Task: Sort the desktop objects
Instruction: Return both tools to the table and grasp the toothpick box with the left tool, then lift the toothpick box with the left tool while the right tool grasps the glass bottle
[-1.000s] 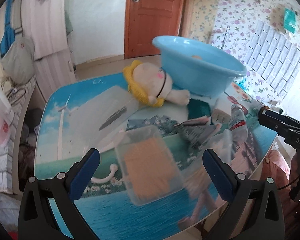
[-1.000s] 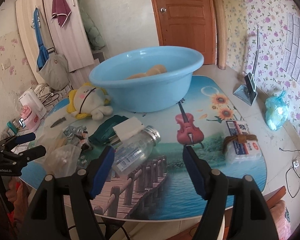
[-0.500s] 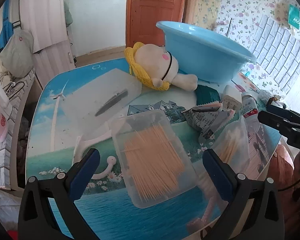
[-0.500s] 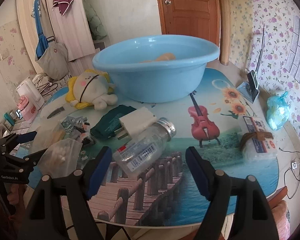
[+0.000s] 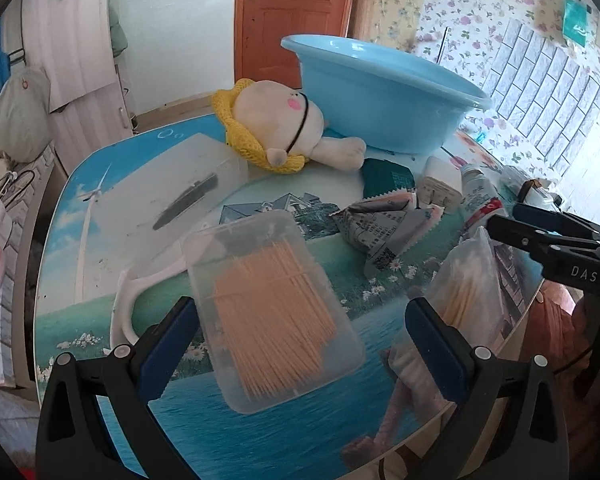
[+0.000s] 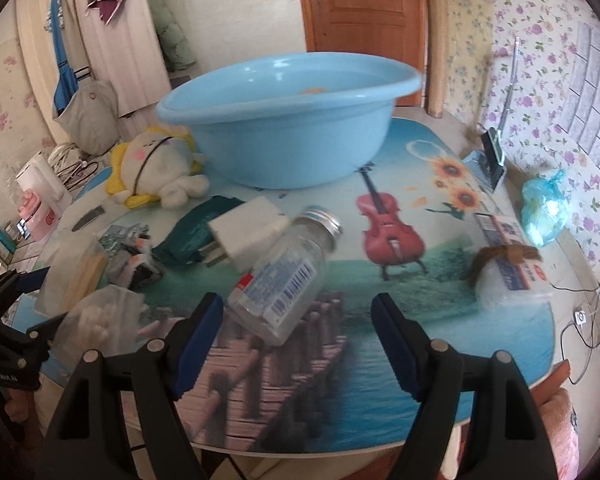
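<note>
Blue pads sit on my left tongs [image 5: 298, 334], and the jaws are spread wide with nothing gripped. Between them lies a clear box of toothpicks [image 5: 274, 308], flat on the worktop [image 5: 260, 436]. A clear bag of sticks [image 5: 470, 284] lies just to the right of it. Farther back I see a soft doll with a yellow hood [image 5: 284, 124] leaning on the big blue basin [image 5: 380, 92]. A crumpled foil packet [image 5: 384, 228], a white plug [image 5: 440, 190] and a flat clear lid [image 5: 172, 204] lie about too.

From the right side, my right tongs [image 6: 298, 334] are also spread wide and empty. A small clear bottle with a silver cap [image 6: 284, 276] lies on its side, with its bottom end between the pads. It touches the white plug [image 6: 248, 236], which rests on a dark green pouch [image 6: 196, 228]. Off to the right sit a wrapped box with a brown tie [image 6: 508, 268] and a knotted blue bag [image 6: 544, 212].

I think the sorting has barely begun. The basin [image 6: 288, 120] shows only a small orange thing inside, and I cannot tell what it is. Nearly everything is left scattered on the worktop. My guess is the toothpick box and the bottle come next.
</note>
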A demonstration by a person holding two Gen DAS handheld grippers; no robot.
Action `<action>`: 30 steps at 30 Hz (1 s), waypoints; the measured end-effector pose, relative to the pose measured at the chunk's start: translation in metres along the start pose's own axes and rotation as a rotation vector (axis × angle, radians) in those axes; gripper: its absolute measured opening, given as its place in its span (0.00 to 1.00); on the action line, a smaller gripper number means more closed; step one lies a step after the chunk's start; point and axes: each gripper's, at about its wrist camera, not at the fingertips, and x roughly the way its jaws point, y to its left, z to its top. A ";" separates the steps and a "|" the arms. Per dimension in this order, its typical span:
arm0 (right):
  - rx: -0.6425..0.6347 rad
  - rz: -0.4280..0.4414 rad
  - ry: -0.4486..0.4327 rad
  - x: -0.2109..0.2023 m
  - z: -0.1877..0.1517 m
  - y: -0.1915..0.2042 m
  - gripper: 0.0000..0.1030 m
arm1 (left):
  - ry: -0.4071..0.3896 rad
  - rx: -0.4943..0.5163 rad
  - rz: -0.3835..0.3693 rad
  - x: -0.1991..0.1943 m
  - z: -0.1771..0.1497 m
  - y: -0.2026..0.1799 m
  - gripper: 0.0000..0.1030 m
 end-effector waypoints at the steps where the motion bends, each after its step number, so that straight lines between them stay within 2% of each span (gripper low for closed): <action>1: 0.006 -0.007 0.000 0.000 0.000 -0.003 0.75 | 0.001 -0.002 0.007 0.000 0.000 0.001 1.00; 5: 0.059 -0.045 0.002 -0.001 -0.001 -0.023 0.75 | 0.005 -0.005 0.052 0.001 -0.001 0.008 1.00; 11: 0.073 -0.030 -0.009 -0.002 -0.001 -0.026 0.75 | 0.017 -0.031 0.075 0.006 -0.004 0.022 1.00; 13: 0.053 -0.032 -0.020 -0.002 0.000 -0.019 0.75 | 0.018 -0.018 0.082 0.006 -0.004 0.021 0.95; 15: 0.042 -0.035 -0.028 -0.002 0.001 -0.015 0.75 | 0.011 0.009 0.092 0.007 -0.005 0.016 0.82; 20: 0.037 -0.029 -0.023 0.005 0.004 -0.012 0.75 | -0.007 0.024 0.080 0.005 -0.002 0.013 0.68; 25: 0.017 -0.035 -0.028 0.011 0.009 -0.010 0.75 | -0.015 0.016 0.060 0.004 -0.001 0.015 0.68; 30: 0.014 -0.019 -0.014 0.019 0.010 -0.009 0.74 | -0.014 0.021 0.070 0.006 -0.001 0.016 0.68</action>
